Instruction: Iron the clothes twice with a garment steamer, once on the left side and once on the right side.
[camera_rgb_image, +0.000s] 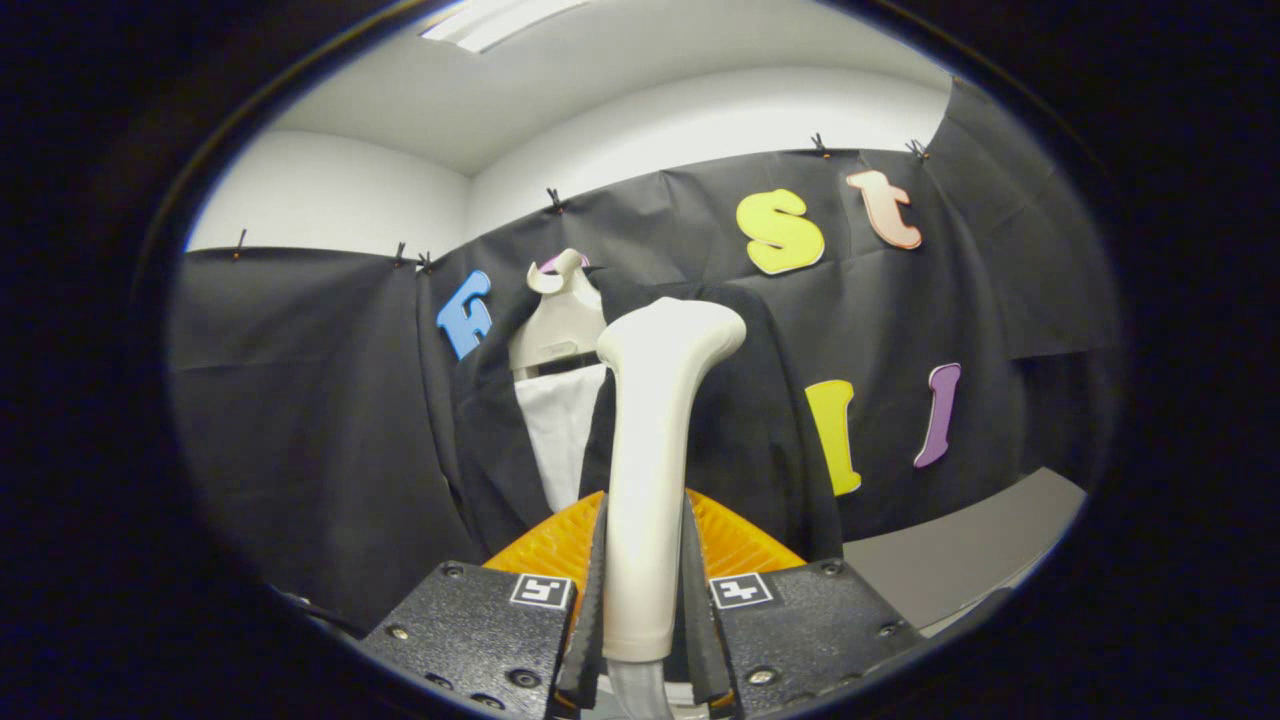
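Gripper view: the gripper (645, 590) clamps both fingers on the garment steamer's (652, 450) upright handle, its head just before a dark jacket (740, 420) hung on a hanger (560, 320).

**Tight ahead, open to the right**

Clamped between both fingers of the gripper (645, 590): upright steamer (650, 450), blocking centre. Just beyond, dark jacket (740, 420) on hanger (560, 320). Open room lower right over grey table (960, 550); cloth wall closing off the left.
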